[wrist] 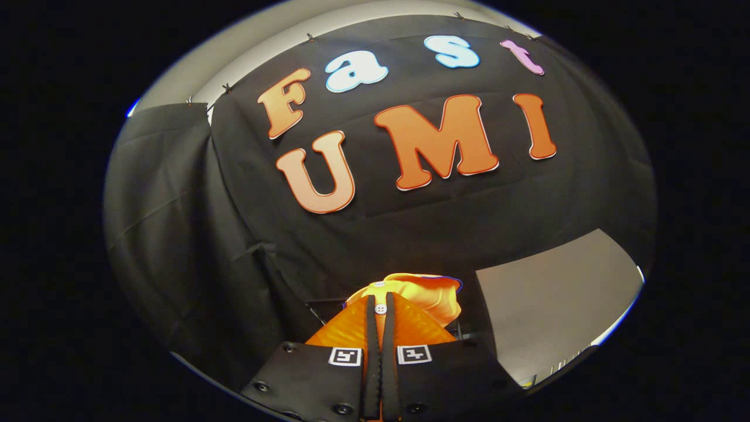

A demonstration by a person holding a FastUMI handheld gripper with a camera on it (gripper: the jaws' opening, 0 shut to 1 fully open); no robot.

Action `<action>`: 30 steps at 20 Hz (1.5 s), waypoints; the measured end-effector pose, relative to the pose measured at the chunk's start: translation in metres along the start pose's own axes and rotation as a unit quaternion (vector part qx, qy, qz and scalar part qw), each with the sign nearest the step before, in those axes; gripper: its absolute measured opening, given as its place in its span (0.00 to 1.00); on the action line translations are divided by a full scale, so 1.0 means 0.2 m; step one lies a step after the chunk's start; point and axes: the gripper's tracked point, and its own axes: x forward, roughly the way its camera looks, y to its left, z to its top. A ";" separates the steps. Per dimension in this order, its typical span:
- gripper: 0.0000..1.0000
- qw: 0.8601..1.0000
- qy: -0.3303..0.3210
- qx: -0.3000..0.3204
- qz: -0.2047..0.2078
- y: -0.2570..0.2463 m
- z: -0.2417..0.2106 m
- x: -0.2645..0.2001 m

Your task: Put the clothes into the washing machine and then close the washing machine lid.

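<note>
My gripper (381, 305) is raised and faces the black cloth wall. Its two fingers stand pressed together, pinching a yellow-orange garment (430, 296). The cloth bunches up just past the fingertips and spills to their right. A small white button (381, 309) of the garment sits right at the pinch. The rest of the garment is hidden below the fingers.
A flat grey panel (556, 305) stands to the right of the fingers, tilted against the black wall (410, 234); I cannot tell what it belongs to. A thin dark frame piece (319, 308) shows just left of the fingertips.
</note>
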 end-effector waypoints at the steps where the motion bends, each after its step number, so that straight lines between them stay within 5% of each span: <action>1: 0.09 1.000 0.008 -0.001 0.005 0.04 -0.04 0.03; 16: 0.09 0.989 0.145 0.013 -0.010 0.02 -0.88 0.66; 30: 0.09 0.973 0.225 0.019 -0.044 -0.14 -1.48 0.98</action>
